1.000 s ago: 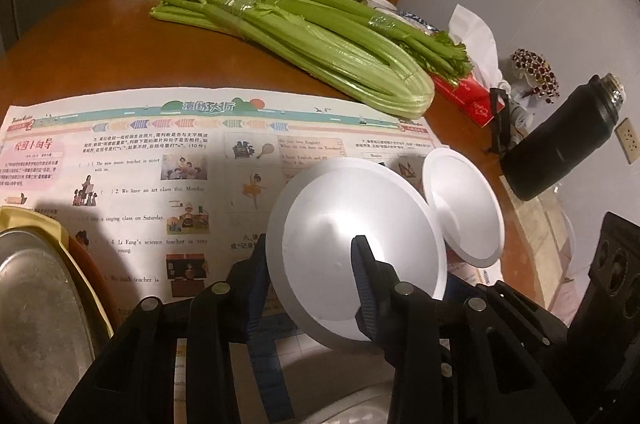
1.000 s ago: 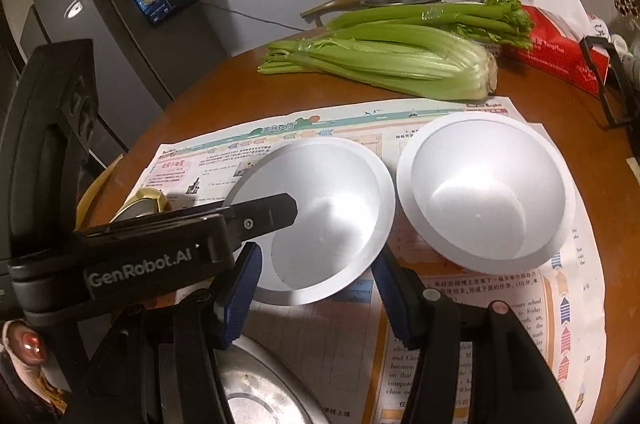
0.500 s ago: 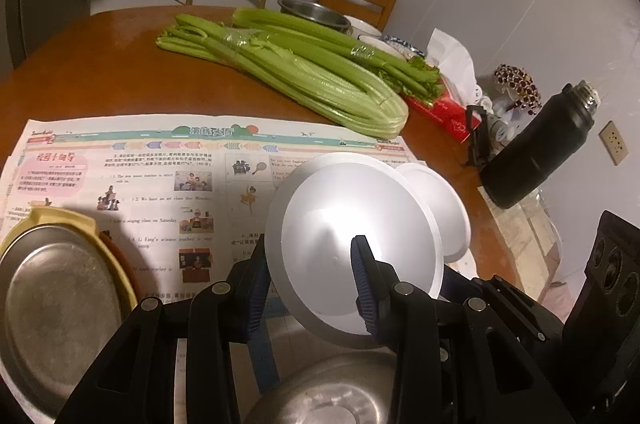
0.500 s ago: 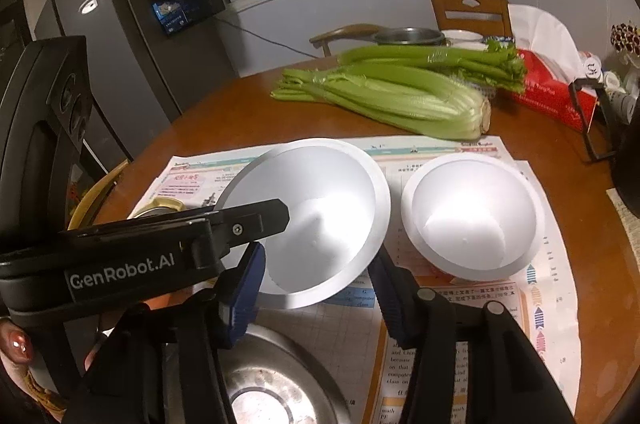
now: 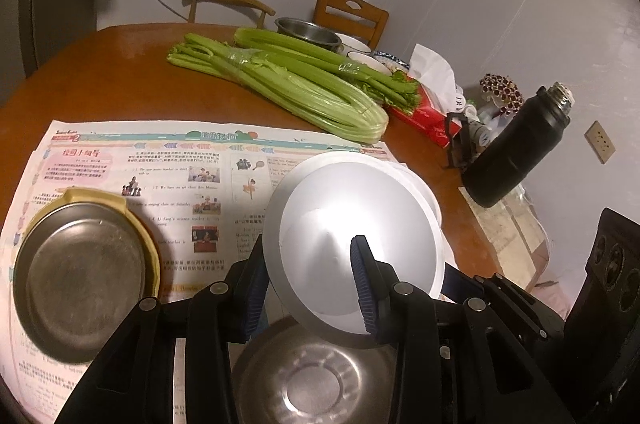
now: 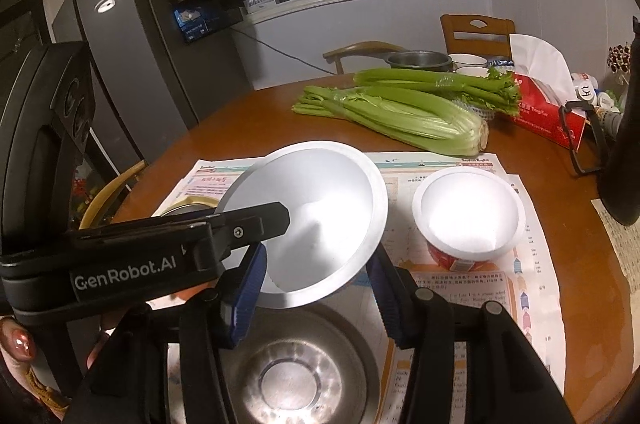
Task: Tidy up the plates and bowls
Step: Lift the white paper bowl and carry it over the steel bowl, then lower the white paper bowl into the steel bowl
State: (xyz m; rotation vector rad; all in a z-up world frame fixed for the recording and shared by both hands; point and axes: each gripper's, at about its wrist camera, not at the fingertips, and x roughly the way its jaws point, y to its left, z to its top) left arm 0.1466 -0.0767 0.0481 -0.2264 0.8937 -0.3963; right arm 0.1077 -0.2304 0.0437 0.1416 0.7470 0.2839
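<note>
One tilted white bowl [image 5: 352,220] in the left tool [image 5: 308,258] — above newspaper [image 5: 120,163].

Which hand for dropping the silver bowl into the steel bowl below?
Left, probably: the left gripper is clamped on the silver bowl wall, above the steel bowl. The right gripper hold is unclear.

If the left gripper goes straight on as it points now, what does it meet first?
Its held large white bowl leads; that would likely reach the newspaper, with the small white bowl close on the right. Depth is unclear.
</note>
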